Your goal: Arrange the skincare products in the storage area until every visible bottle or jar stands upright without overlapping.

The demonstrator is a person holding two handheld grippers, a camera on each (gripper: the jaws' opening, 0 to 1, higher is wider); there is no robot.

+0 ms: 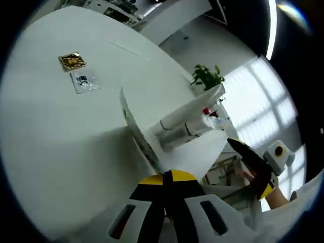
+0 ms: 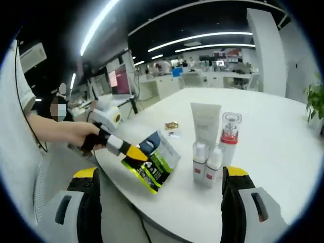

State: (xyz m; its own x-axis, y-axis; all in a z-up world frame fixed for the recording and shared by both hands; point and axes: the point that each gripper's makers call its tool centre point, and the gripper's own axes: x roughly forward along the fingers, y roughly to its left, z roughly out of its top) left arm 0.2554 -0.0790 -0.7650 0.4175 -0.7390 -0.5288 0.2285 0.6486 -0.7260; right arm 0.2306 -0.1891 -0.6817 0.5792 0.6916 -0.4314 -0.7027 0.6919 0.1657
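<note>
At frame centre of the right gripper view, the white squeeze tube (image 2: 205,123), the clear red-collared pump bottle (image 2: 230,132) and two small white bottles (image 2: 206,162) stand upright on the white round table (image 2: 283,142). My left gripper (image 2: 135,153) clamps the flat green-and-blue pouch (image 2: 158,161), not yet placed. My right gripper (image 2: 159,202) is wide open, empty.

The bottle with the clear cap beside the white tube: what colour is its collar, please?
Red. The bottle's collar under the clear cap shows best in the right gripper view, beside the white tube.
</note>
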